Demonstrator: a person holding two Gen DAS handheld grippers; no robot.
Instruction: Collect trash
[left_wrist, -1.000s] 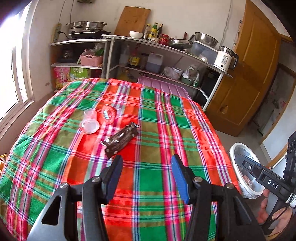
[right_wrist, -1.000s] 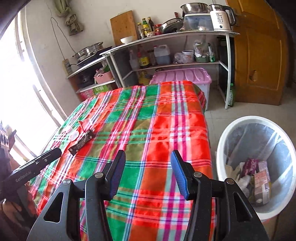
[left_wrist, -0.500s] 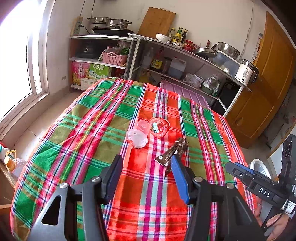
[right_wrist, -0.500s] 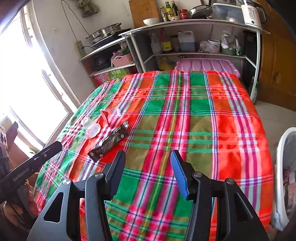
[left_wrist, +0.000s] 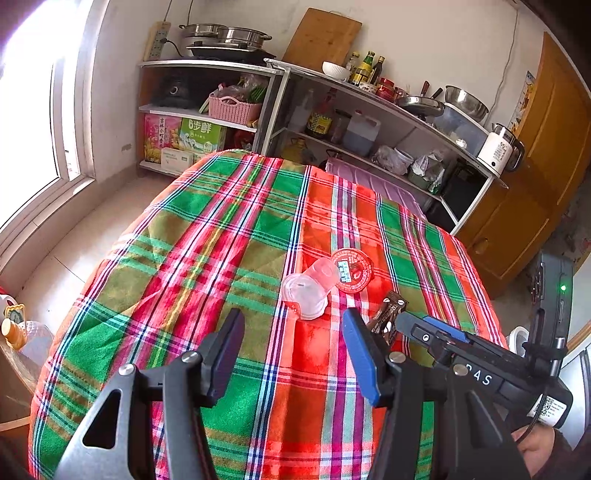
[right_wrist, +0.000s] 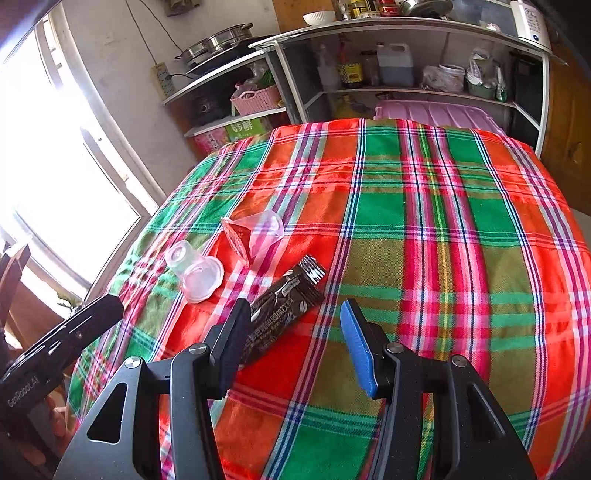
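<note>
Three pieces of trash lie together on the plaid tablecloth (left_wrist: 221, 236). A clear plastic cup (left_wrist: 308, 293) lies on its side, and beside it is a second cup with a peeled red foil lid (left_wrist: 351, 271). The brown snack wrapper (left_wrist: 388, 317) is partly hidden behind my right gripper (left_wrist: 424, 334). My left gripper (left_wrist: 291, 321) hangs open just short of the clear cup, with nothing between its fingers. In the right wrist view my right gripper (right_wrist: 295, 314) is open over the cloth. The brown wrapper (right_wrist: 286, 308) lies at its left fingertip, with the clear cup (right_wrist: 197, 271) and red-lidded cup (right_wrist: 255, 236) beyond it.
My left gripper (right_wrist: 70, 336) shows at the left edge of the right wrist view. Metal shelves (left_wrist: 369, 122) with bottles, pots and a kettle stand behind the table, next to a wooden door (left_wrist: 535, 177). A window (right_wrist: 48, 177) is on the left.
Both grippers have come closer to the trash, which now sits larger and nearer their fingertips. The white bin has left the right wrist view. Both sets of jaws stayed as wide as before.
</note>
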